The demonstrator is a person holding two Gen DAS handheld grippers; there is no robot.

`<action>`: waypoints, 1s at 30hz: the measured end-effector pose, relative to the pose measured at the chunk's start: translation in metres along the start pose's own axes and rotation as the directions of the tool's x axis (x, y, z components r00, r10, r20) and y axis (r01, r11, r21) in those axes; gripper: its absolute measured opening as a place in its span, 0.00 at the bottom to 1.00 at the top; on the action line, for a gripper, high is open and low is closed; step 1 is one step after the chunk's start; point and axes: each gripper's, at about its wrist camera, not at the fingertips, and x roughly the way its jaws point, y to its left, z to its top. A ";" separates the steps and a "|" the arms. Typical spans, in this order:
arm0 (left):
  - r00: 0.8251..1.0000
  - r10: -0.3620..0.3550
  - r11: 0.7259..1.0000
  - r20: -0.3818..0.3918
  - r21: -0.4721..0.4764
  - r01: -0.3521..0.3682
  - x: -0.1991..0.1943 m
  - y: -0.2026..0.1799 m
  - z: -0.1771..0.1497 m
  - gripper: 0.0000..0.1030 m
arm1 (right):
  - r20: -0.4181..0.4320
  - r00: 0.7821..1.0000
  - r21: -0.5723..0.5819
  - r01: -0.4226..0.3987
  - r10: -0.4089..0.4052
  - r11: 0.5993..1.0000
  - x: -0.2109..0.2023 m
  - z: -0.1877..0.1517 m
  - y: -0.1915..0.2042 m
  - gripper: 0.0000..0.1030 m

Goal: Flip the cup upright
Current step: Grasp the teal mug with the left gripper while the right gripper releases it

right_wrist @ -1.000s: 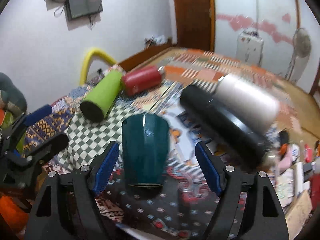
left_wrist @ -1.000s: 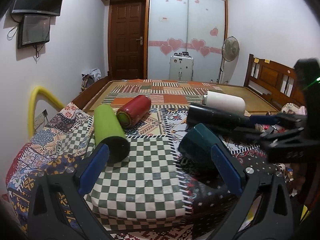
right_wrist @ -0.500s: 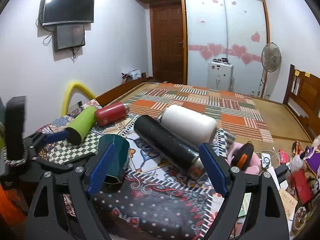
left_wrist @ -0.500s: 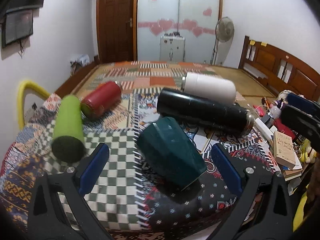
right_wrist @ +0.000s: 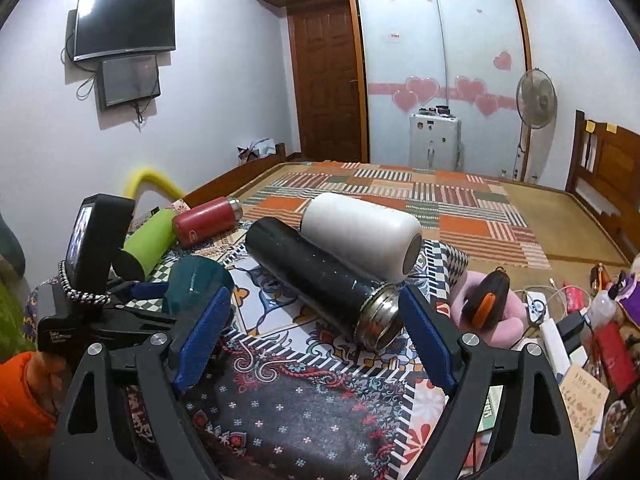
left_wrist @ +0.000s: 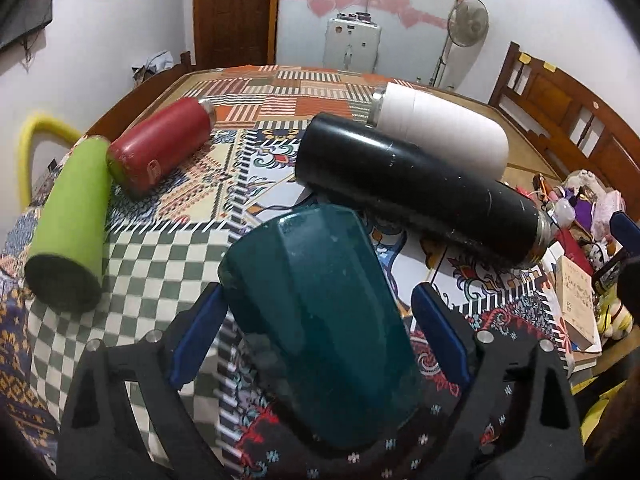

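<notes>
The dark teal cup (left_wrist: 320, 304) lies on its side on the patterned cloth (left_wrist: 172, 248) that covers the desk, its closed base turned away from the left wrist camera and its mouth end toward it. The left hand-held gripper (left_wrist: 316, 332) has its blue-padded fingers (left_wrist: 196, 332) spread on either side of the cup; whether the pads actually touch the cup's walls cannot be told from this view. Just beyond the cup lies a black flask (left_wrist: 416, 188), also on its side, with a white flask (left_wrist: 440, 136) lying against its far flank. To the left, a red bottle (left_wrist: 160, 148) and a green bottle (left_wrist: 72, 220) rest on their sides, touching near one end, well apart from the cup. In the right wrist view, the right hand-held gripper (right_wrist: 316, 340) hangs with its fingers spread wide and nothing between them but the cloth and the steel neck end of the black flask. The cup (right_wrist: 196, 284) shows at that view's left, partly hidden behind the gripper's left finger, with the left hand-held gripper's black body around it. Small clutter, including a pink soft object (right_wrist: 496, 320), lies at the right edge of the desk.
</notes>
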 end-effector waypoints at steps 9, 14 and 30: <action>0.998 -0.061 0.997 -0.031 0.052 0.063 0.009 -0.001 0.012 0.73 | -0.003 1.000 -0.007 0.000 0.000 1.000 0.006 -0.002 0.002 0.82; 0.995 -0.093 0.995 -0.027 0.045 0.094 0.000 0.006 0.009 0.73 | -0.007 1.000 0.000 -0.013 0.013 1.000 0.007 -0.001 0.004 0.82; 0.989 -0.110 0.990 0.096 0.099 0.100 -0.057 0.016 0.001 0.72 | 0.041 0.998 0.009 -0.045 0.044 0.999 -0.001 0.010 0.018 0.82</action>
